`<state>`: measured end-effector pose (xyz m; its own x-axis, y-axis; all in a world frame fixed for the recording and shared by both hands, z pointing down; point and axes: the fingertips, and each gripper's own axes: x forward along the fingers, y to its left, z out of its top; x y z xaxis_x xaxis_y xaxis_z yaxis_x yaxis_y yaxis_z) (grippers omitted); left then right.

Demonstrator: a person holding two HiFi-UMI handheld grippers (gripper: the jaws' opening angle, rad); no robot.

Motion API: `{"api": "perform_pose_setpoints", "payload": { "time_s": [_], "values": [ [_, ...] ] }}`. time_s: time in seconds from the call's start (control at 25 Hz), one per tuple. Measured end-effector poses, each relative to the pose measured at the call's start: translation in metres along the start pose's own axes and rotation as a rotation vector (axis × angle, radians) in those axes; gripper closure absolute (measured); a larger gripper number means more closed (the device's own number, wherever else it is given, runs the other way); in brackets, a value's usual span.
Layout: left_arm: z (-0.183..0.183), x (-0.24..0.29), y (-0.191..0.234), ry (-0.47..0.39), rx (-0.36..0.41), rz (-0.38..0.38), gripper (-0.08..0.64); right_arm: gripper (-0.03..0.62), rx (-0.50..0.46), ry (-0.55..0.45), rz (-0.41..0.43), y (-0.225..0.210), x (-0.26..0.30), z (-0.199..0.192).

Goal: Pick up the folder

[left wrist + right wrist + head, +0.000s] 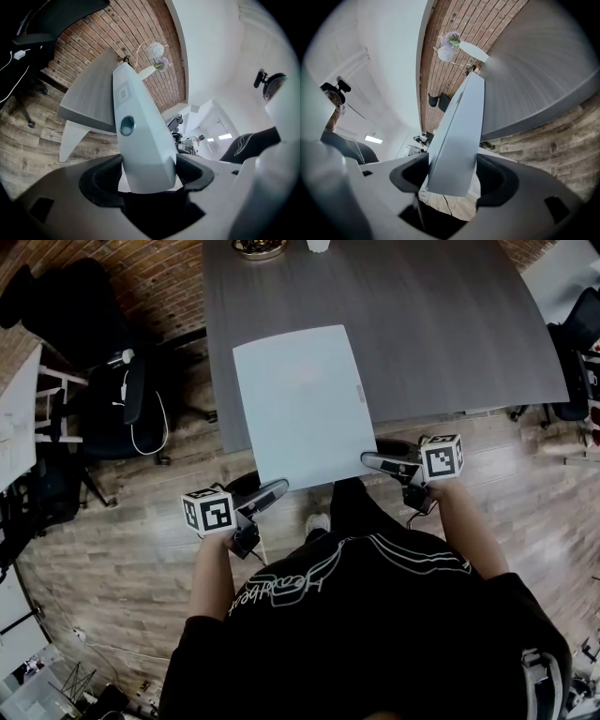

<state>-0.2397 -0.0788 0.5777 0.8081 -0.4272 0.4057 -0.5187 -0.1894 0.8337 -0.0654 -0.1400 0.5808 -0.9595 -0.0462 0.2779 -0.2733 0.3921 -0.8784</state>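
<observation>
Folder (pixel 302 404), pale blue and closed, lies flat on the grey tabletop (pixel 441 324), its near edge overhanging the tabletop's 6 o'clock side above the wooden floor (pixel 122 559). The left claw (pixel 278 488) sits at the folder's 7 o'clock corner, jaws spread wide with that corner between them, pads not clamped on it. The right claw (pixel 368 461) sits at the 5 o'clock corner, likewise spread, the corner between its jaws without a grip. A black office chair (pixel 112 399) stands at 9 o'clock from the tabletop.
</observation>
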Motion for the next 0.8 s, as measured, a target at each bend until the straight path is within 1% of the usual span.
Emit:
{"api": "perform_pose_setpoints", "payload": {
  "time_s": [0.28,0.48,0.68,0.8],
  "values": [
    [0.001,0.001,0.0,-0.007,0.002,0.012,0.206,0.316,-0.002,-0.02,-0.015,0.0,0.0,0.001],
    [0.001,-0.002,-0.003,0.005,0.015,0.02,0.206,0.316,-0.002,-0.01,-0.02,0.003,-0.001,-0.004],
    [-0.001,-0.01,-0.013,-0.009,0.025,0.018,0.206,0.316,-0.01,-0.048,-0.013,0.017,-0.003,-0.006],
    [-0.003,-0.02,-0.022,-0.022,0.053,0.02,0.206,0.316,-0.036,-0.05,-0.015,0.028,-0.004,-0.012]
  ]
}}
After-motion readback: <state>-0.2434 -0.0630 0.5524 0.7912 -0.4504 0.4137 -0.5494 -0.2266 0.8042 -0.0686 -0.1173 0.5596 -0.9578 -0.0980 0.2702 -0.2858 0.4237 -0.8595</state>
